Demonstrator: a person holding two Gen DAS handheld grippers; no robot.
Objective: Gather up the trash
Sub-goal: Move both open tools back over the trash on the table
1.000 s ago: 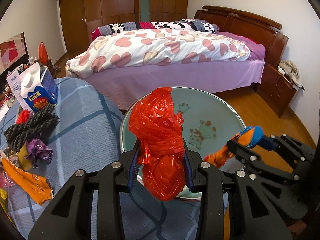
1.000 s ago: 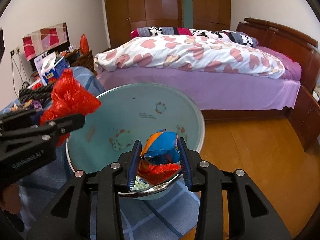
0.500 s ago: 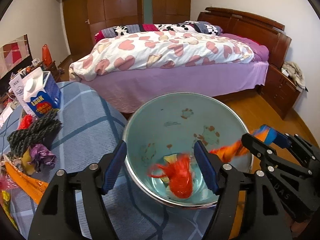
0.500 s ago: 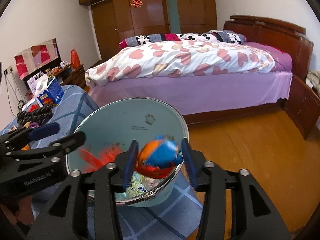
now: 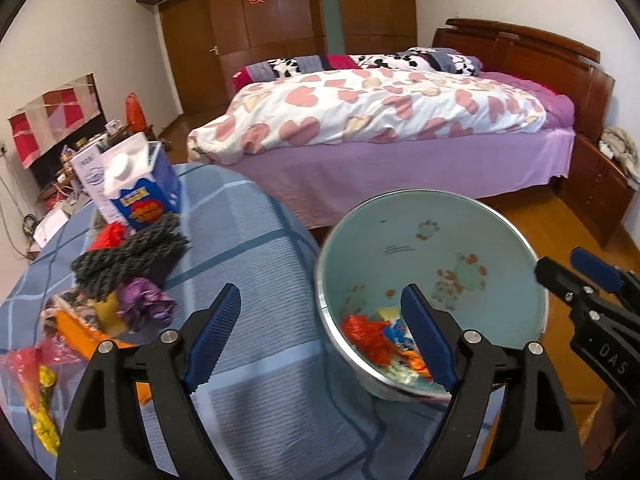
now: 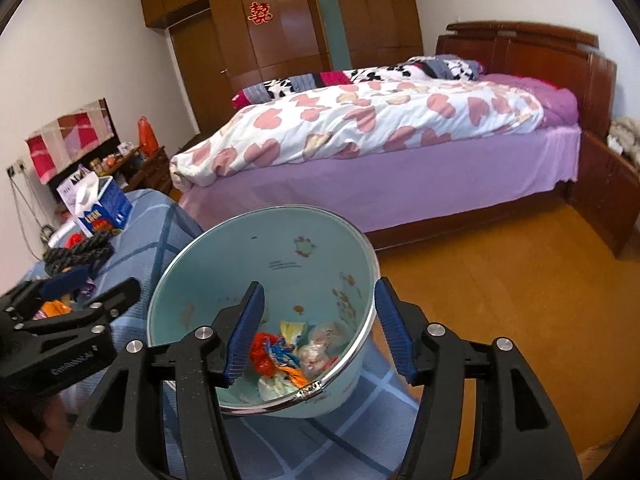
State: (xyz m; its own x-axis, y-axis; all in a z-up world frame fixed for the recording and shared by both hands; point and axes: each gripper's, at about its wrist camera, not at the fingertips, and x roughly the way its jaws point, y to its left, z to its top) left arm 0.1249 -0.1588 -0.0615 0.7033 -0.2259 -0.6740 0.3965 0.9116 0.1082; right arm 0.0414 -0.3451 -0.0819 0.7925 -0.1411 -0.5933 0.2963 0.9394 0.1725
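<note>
The bowl's (image 5: 432,216) near rim is being hidden by a gripper finger (image 5: 426,336); the wrappers (image 5: 28,380) are being cropped.

Your left gripper (image 5: 320,336) is a matte black plastic frame with triangular cut-outs in each arm and round silver screws at the joints. Its fingers (image 5: 216,334) carry ribbed blue pads on the inner faces. Your right gripper (image 6: 318,330) is built the same: black arms, silver screws, blue ribbed fingers (image 6: 244,332). Seen from the side, each body bears small pale lettering moulded into the black plastic.
</note>
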